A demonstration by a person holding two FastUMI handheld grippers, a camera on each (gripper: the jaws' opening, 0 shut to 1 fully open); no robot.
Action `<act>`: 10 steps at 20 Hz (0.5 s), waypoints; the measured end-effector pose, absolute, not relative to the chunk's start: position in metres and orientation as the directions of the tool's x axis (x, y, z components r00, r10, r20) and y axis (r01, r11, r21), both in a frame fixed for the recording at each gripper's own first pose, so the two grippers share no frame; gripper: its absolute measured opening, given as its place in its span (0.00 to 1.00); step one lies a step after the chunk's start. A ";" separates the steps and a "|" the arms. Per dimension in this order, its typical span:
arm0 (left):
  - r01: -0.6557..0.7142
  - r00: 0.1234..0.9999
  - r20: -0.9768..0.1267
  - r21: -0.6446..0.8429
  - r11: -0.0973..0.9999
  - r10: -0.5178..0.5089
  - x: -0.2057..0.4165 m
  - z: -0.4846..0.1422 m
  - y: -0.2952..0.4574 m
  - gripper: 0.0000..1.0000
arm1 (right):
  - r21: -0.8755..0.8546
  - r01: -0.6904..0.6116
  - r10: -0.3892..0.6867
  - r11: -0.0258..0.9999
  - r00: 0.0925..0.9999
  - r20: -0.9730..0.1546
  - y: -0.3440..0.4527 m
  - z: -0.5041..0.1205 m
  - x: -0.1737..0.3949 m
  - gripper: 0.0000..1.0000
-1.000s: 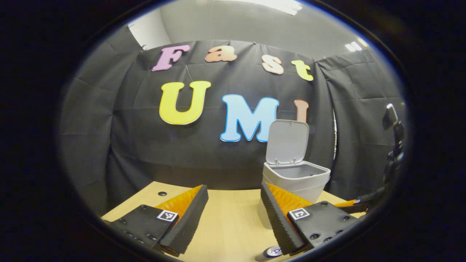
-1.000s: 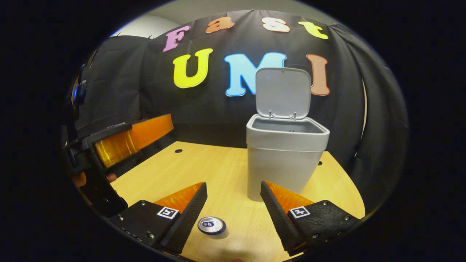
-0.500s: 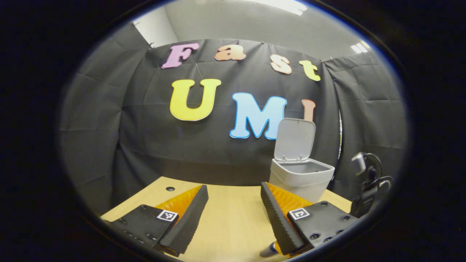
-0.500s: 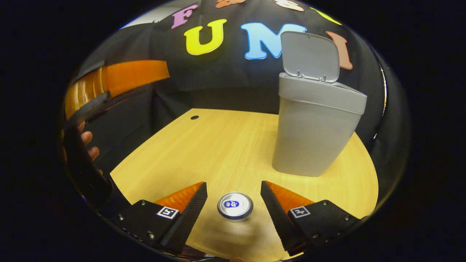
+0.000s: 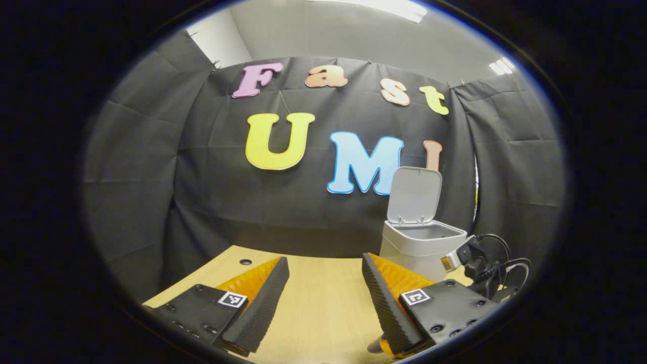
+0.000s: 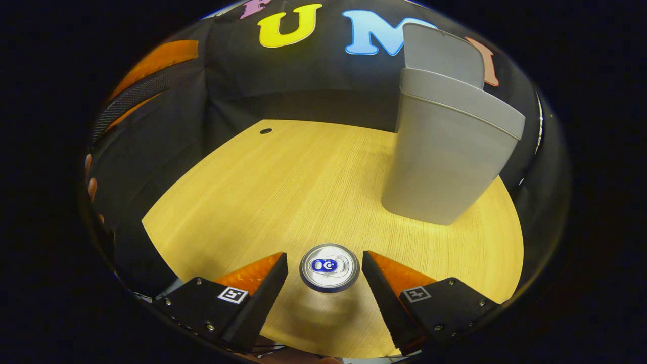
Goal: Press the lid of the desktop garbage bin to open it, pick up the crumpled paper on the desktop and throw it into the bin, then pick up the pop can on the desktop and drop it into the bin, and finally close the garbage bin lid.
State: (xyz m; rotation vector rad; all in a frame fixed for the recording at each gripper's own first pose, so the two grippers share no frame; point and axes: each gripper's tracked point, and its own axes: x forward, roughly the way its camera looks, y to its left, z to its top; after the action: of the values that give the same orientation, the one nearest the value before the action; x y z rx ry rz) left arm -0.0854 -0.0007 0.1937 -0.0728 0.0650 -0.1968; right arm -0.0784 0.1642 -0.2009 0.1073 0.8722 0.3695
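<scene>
The grey bin [image 6: 445, 151] stands on the wooden desk at the right with its lid [image 6: 442, 53] raised. The pop can [image 6: 329, 267] stands upright, seen from above, between the fingers of my right gripper [image 6: 324, 270], which is open and comes down around it, apart from its sides. In the left gripper view my left gripper [image 5: 324, 283] is open and holds nothing, above the desk's near left part. The bin [image 5: 419, 247] with its upright lid [image 5: 415, 194] sits to its right. The other gripper [image 5: 480, 268] with its cables hangs low beside the bin.
The wooden desk [image 6: 283, 187] has a small round hole [image 6: 265, 131] at its far left. Black cloth walls close the back and sides. The left gripper's finger [image 6: 146, 76] and a hand [image 6: 91, 187] show at the left edge of the right gripper view.
My right gripper has dropped toward the desk and the can now sits between its fingers. The left gripper has drawn back to the left, away from the bin.
</scene>
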 end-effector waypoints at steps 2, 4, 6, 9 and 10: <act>0.184 0.980 -0.059 -0.083 0.979 -0.189 -0.087 0.193 -0.002 0.96 | 0.231 -0.281 0.355 0.932 0.568 -0.742 0.163 -0.208 -0.079 0.95; 0.171 0.983 -0.057 -0.081 0.982 -0.176 -0.089 0.193 -0.001 0.96 | 0.235 -0.285 0.359 0.929 0.547 -0.756 0.163 -0.215 -0.079 0.95; 0.161 0.984 -0.061 -0.086 0.983 -0.167 -0.091 0.191 -0.001 0.95 | 0.254 -0.290 0.376 0.923 0.528 -0.762 0.166 -0.218 -0.080 0.95; 0.145 0.986 -0.068 -0.077 0.986 -0.151 -0.092 0.189 0.002 0.95 | 0.254 -0.298 0.379 0.920 0.515 -0.769 0.168 -0.224 -0.079 0.95; 0.143 0.986 -0.071 -0.073 0.987 -0.148 -0.093 0.188 0.003 0.95 | 0.251 -0.298 0.376 0.921 0.513 -0.771 0.168 -0.226 -0.079 0.95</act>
State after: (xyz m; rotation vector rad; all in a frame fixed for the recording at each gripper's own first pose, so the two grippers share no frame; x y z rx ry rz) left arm -0.0926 0.0030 0.1883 -0.0673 0.0763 -0.1467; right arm -0.0786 0.1681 -0.2259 0.0900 0.9487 0.4063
